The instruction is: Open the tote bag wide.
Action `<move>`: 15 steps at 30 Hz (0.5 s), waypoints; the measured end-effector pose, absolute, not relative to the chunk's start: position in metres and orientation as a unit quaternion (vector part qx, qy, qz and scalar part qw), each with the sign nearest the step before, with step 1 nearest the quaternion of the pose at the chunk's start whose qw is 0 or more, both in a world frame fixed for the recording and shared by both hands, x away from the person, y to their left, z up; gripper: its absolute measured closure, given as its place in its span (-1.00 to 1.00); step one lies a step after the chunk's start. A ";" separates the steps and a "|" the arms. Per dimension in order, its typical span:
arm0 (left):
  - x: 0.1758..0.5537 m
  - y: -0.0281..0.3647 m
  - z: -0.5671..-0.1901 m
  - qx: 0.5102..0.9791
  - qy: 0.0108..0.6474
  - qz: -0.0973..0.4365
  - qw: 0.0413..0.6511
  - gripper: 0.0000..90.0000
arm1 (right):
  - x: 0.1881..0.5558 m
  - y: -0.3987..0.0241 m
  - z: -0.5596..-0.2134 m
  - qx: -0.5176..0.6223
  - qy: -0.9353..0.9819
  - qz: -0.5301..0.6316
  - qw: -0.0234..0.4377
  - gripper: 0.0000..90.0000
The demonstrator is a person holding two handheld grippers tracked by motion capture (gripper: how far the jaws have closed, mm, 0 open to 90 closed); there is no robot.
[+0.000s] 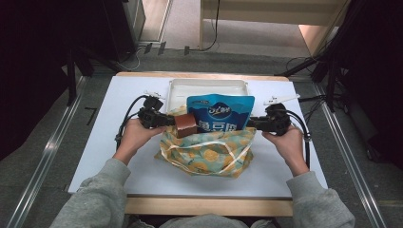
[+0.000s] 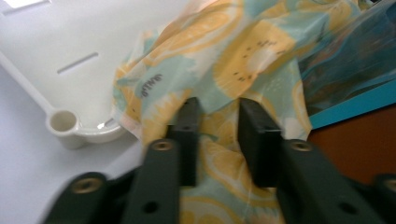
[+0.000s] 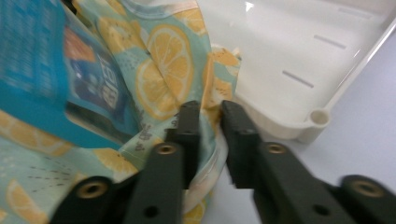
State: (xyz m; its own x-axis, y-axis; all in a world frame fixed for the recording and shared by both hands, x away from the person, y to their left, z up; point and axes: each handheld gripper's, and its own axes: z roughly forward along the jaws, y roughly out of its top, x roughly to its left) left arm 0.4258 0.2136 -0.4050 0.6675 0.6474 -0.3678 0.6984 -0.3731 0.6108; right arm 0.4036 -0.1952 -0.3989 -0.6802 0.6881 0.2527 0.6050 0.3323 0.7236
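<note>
lemon-print bag (image 1: 209, 152) | left gripper (image 2: 217, 114), right gripper (image 3: 210, 116) pinch its edges

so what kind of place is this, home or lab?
Probably a lab recording station, not a home: a bare white table flanked by metal floor rails, cables trailing over the floor, and dark stands around the table.
</note>
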 end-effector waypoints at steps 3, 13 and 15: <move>0.426 0.211 -0.412 0.830 0.408 -0.050 0.377 1.00 | 0.406 -0.190 -0.408 0.400 0.821 0.405 0.041 1.00; 0.422 0.212 -0.422 0.835 0.414 -0.030 0.360 1.00 | 0.411 -0.189 -0.431 0.414 0.824 0.384 0.050 1.00; 0.421 0.212 -0.424 0.834 0.417 -0.029 0.360 1.00 | 0.410 -0.188 -0.435 0.411 0.827 0.379 0.050 1.00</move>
State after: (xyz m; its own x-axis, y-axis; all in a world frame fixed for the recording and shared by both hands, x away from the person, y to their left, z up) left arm 0.4210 0.2123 -0.4240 0.6511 0.6740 -0.3491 0.7163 -0.3935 0.5763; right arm 0.4096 -0.1879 -0.4350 -0.6567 0.7186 0.2289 0.6423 0.3739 0.6691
